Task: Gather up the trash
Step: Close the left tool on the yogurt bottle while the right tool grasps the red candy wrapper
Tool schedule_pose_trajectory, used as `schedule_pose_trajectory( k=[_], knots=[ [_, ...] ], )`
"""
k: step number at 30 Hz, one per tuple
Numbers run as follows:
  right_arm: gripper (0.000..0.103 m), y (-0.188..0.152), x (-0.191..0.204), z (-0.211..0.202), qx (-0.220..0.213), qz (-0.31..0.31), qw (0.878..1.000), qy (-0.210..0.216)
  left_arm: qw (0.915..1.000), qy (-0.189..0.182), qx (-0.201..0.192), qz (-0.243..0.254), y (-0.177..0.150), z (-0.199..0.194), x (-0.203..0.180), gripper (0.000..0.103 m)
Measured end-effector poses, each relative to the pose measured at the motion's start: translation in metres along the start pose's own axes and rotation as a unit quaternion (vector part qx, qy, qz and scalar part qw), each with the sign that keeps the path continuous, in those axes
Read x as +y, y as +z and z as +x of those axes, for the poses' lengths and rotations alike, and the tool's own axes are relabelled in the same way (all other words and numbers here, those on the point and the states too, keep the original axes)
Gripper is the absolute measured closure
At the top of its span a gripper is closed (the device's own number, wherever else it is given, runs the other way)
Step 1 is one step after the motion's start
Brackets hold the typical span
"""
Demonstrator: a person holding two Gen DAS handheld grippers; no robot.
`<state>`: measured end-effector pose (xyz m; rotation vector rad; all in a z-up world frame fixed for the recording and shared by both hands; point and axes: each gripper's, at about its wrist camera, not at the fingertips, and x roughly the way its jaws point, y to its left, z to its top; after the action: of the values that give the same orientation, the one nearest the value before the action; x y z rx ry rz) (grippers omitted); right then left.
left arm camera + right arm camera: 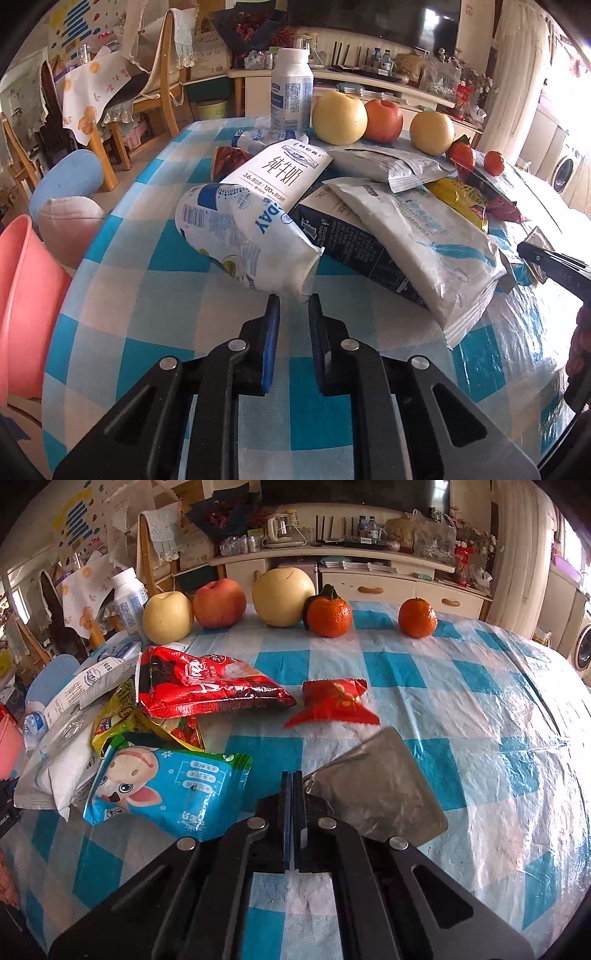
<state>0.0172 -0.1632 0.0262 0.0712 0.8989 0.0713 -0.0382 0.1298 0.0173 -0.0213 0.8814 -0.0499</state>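
Right gripper (293, 775) level, pinching silver pouch (380, 790)

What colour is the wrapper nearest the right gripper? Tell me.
Silver: the foil wrapper lies beside the right gripper. It shows best in the right wrist view.

Bright daylight, heavy fisheye curvature

Sun from the blown-out window right of both claws puts glare on the clear plastic film over the blue-checked tablecloth (517, 709); edges bend, corners go black, background perhaps slightly soft.

Two low, close wrist views across one checked table (155, 280), shared fruit row (221, 602).
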Motion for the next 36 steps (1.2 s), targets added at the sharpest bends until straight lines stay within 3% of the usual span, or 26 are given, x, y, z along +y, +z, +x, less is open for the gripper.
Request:
schedule_pose_trajectory(
  k=[5, 8, 9, 10, 12, 15, 19, 21, 22, 23, 28, 32, 33, 36],
  knots=[
    [0.1, 0.001, -0.004, -0.007, -0.011, 0.007, 1.0, 0.004, 0.9999, -0.01, -0.007, 0.001, 0.001, -0.006, -0.001, 0.09],
    [0.067, 0.002, -0.014, -0.01, -0.018, 0.028, 0.999, 0.003, 0.9995, -0.025, -0.019, 0.004, 0.002, -0.013, -0.004, 0.09],
    [0.049, 0.002, -0.017, -0.011, -0.021, 0.035, 0.999, -0.001, 0.9993, -0.03, -0.022, 0.006, 0.002, -0.015, -0.005, 0.09],
    [0.043, 0.003, -0.019, -0.012, -0.023, 0.039, 0.999, -0.004, 0.999, -0.038, -0.024, 0.007, 0.002, -0.016, -0.006, 0.09],
    [0.042, 0.004, -0.021, -0.012, -0.026, 0.04, 0.999, -0.008, 0.9979, -0.06, -0.024, 0.007, 0.002, -0.017, -0.008, 0.09],
    [0.026, 0.004, -0.022, -0.009, -0.025, 0.039, 0.999, -0.022, 0.9945, -0.101, -0.022, 0.019, 0.0, -0.02, -0.015, 0.09],
    [0.02, 0.004, -0.024, 0.001, -0.014, 0.039, 0.999, -0.022, 0.9927, -0.116, -0.015, 0.026, -0.001, -0.021, -0.021, 0.087],
    [0.017, 0.008, -0.024, 0.004, -0.013, 0.033, 0.999, -0.027, 0.9936, -0.112, -0.009, 0.008, 0.0, -0.018, -0.015, 0.069],
    [0.015, 0.01, -0.025, 0.007, -0.01, 0.032, 0.999, -0.028, 0.9947, -0.102, -0.008, -0.005, 0.0, -0.018, -0.01, 0.047],
    [0.014, 0.012, -0.026, 0.01, -0.008, 0.032, 0.999, -0.026, 0.9954, -0.094, -0.008, -0.016, 0.0, -0.017, -0.005, 0.032],
    [0.013, 0.024, -0.027, 0.022, -0.004, 0.026, 0.999, -0.033, 0.9971, -0.066, 0.003, -0.039, -0.001, -0.01, 0.005, 0.02],
    [0.013, 0.031, -0.025, 0.03, -0.001, 0.017, 0.999, -0.032, 0.9974, -0.048, 0.027, -0.046, -0.002, 0.001, 0.006, 0.02],
    [0.016, 0.033, -0.025, 0.031, -0.002, 0.017, 0.999, -0.03, 0.9976, -0.043, 0.028, -0.045, -0.003, 0.002, 0.006, 0.02],
    [0.042, 0.038, -0.025, 0.033, -0.006, 0.013, 0.999, -0.036, 0.9985, -0.028, 0.013, -0.044, 0.0, 0.0, 0.01, 0.02]
  ],
)
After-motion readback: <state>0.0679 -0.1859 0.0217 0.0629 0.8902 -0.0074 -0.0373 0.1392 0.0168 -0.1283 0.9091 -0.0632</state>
